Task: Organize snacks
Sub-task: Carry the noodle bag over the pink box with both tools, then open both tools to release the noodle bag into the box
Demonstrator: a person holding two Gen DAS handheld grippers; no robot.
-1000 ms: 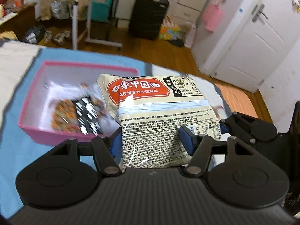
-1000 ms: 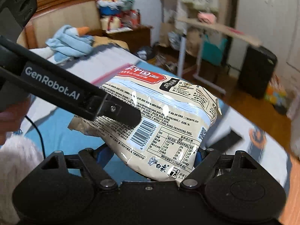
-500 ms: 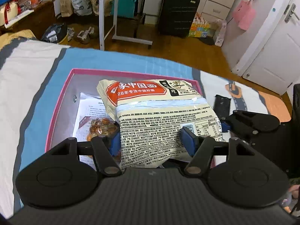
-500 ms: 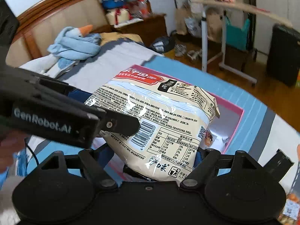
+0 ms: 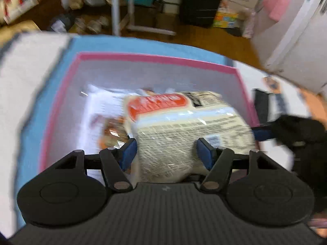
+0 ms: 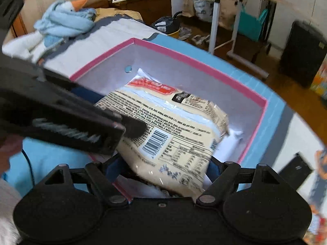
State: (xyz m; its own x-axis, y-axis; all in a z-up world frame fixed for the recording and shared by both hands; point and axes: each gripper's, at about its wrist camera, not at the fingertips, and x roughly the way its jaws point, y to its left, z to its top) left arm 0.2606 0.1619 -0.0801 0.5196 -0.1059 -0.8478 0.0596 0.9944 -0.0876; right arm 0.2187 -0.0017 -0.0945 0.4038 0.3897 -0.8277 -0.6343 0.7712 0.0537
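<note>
Both tongs gripping noodle packet over pink box, right tongs' jaws opening, another snack pack, seemingly, beneath

Glossy plastic noodle packet, seemingly cardboard box

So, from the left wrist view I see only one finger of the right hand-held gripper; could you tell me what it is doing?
Observer: The right hand-held gripper has its jaws opening, with the noodle pack between them.
Operator: Thank you. Is anything lying beyond the box?
Observer: A blue plush toy lies on the bed, apart from the box.
Operator: And is the box's wall intact?
Observer: One wall has a small hole.
</note>
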